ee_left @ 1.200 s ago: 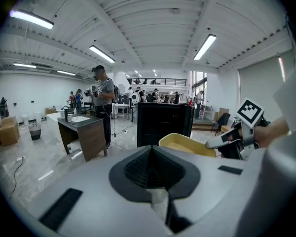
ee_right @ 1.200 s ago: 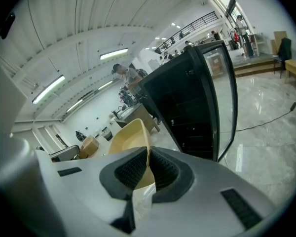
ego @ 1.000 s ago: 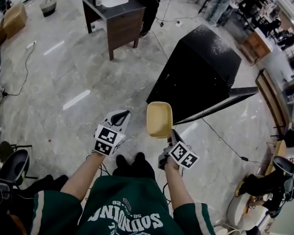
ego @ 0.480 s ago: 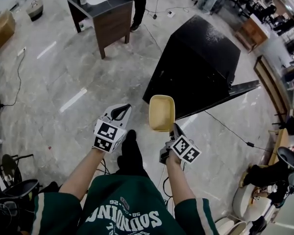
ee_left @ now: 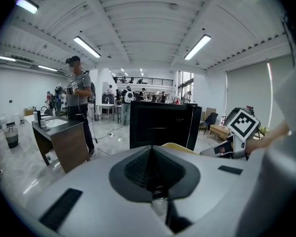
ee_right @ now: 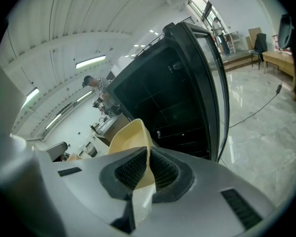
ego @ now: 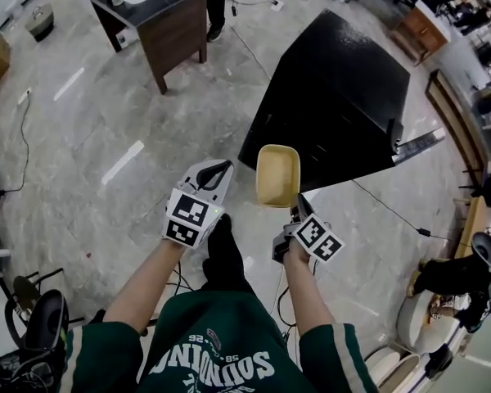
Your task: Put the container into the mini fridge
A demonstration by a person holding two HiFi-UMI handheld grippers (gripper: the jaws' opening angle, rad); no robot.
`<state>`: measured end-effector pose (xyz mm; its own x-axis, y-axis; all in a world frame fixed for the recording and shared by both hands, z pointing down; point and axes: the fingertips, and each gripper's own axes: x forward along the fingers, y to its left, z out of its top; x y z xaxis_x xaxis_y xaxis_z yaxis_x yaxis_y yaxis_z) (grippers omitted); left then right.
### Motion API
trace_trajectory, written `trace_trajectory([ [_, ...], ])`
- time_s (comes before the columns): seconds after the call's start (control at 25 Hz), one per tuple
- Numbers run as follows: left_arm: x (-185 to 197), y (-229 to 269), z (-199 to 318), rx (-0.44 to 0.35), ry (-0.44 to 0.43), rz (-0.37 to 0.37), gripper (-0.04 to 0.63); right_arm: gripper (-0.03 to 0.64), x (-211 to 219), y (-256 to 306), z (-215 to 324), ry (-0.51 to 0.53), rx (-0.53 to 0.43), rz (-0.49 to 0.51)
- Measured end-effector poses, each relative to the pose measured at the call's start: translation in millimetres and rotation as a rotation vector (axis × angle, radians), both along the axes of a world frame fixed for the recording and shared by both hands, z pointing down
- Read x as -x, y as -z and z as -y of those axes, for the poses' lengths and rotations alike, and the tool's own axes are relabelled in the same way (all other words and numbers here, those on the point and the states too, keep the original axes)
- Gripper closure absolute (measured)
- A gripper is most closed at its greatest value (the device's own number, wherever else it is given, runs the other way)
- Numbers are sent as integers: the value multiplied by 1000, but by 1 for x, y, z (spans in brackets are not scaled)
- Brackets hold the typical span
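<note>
The right tool (ee_right: 148,168) pinches the yellow container (ego: 277,175) near the open mini fridge (ego: 335,97). The left tool (ee_left: 152,172) is pressed together.

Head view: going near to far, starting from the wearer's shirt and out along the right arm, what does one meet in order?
Green shirt → right tongs → container, clamped by its near rim → mini fridge, door open.

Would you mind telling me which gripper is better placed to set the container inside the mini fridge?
The right. The right gripper is shut on the rim of the container and faces the interior of the open mini fridge. The left gripper is shut on nothing, so it would first need a handover.
</note>
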<state>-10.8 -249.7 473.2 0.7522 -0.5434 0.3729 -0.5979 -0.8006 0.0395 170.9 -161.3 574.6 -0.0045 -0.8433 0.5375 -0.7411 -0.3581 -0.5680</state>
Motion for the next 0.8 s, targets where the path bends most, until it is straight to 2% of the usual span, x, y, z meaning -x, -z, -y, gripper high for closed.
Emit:
trace_trajectory([
  [0.32,-21,-23,36,32,-43,5,581,572,-8,-23,41,-27,24,6],
  [0.8,-47,-51,82,24,-87,16,581,572,-54,-54,103,-123,13,20],
])
